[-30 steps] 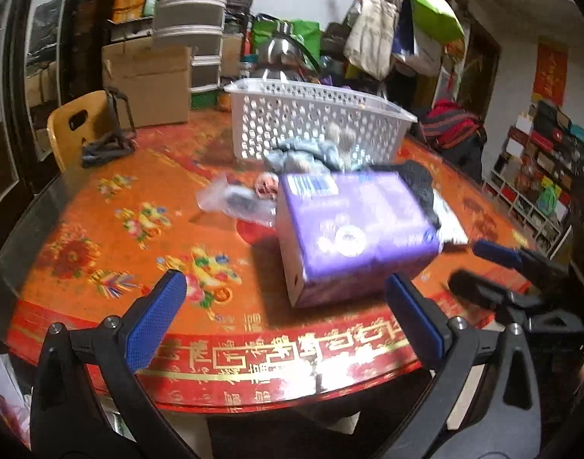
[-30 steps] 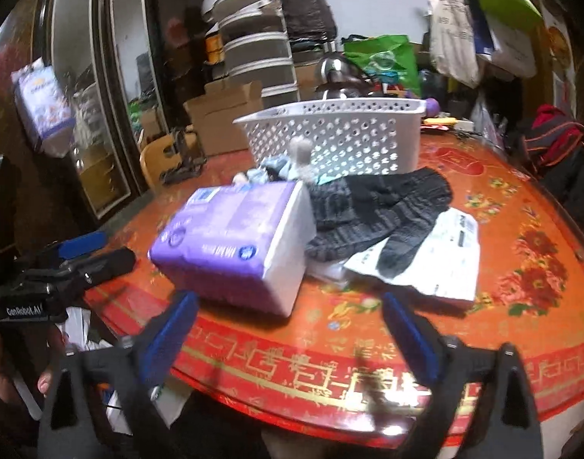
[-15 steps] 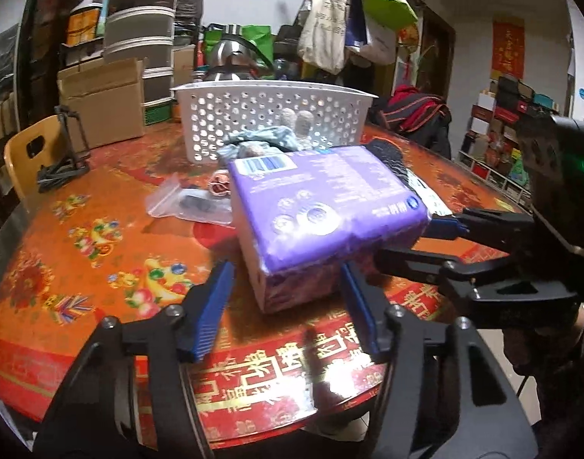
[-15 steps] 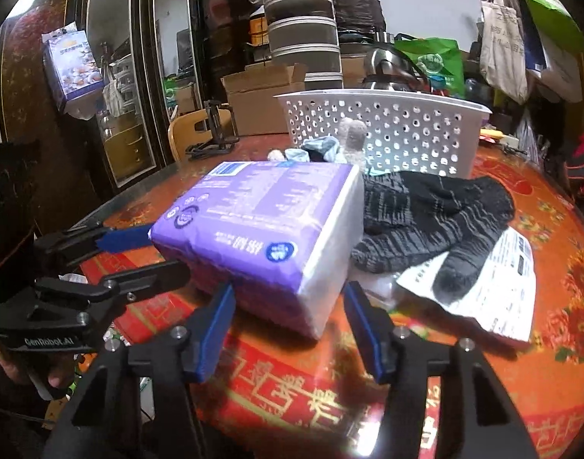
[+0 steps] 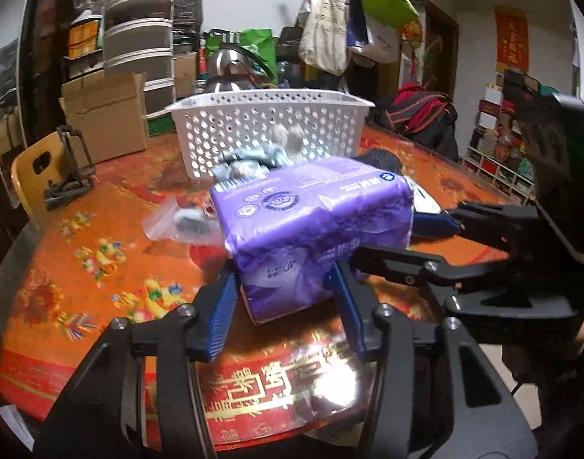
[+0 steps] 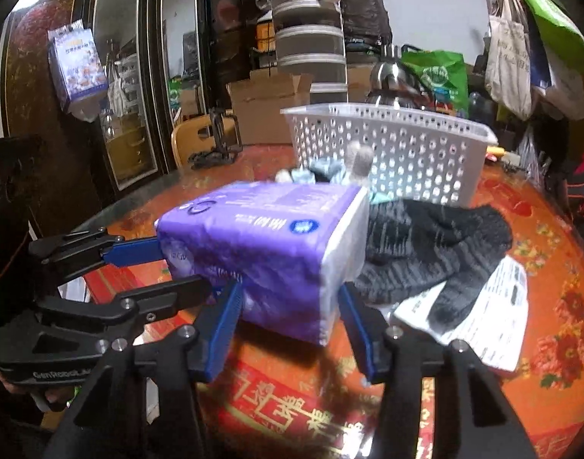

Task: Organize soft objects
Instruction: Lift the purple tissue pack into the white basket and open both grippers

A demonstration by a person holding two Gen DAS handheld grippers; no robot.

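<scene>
A purple tissue pack (image 5: pixel 311 214) (image 6: pixel 253 237) sits near the front of the red round table (image 5: pixel 81 298), tilted. My left gripper (image 5: pixel 282 279) (image 6: pixel 177 267) holds its near end, and the blue pads dent the wrapper as the jaws keep closing. From the other side my right gripper (image 6: pixel 288 290) (image 5: pixel 391 241) is closing on the white-sided end, pads against it. Behind the pack stands a white perforated basket (image 5: pixel 269 126) (image 6: pixel 406 145). A black knitted garment (image 6: pixel 425 244) and a small grey-blue bundle of soft things (image 5: pixel 249 160) lie between the two.
A clear plastic bag (image 5: pixel 177 222) lies left of the pack. A printed paper sheet (image 6: pixel 494 317) lies under the black garment. A yellow chair (image 5: pixel 31 164) and cardboard boxes (image 5: pixel 104 114) stand beyond the table's left side; hanging bags and shelves fill the back.
Both grippers went from wide open to closed against the purple pack, one at each end. The pack now looks tilted and squeezed at the near corner.
</scene>
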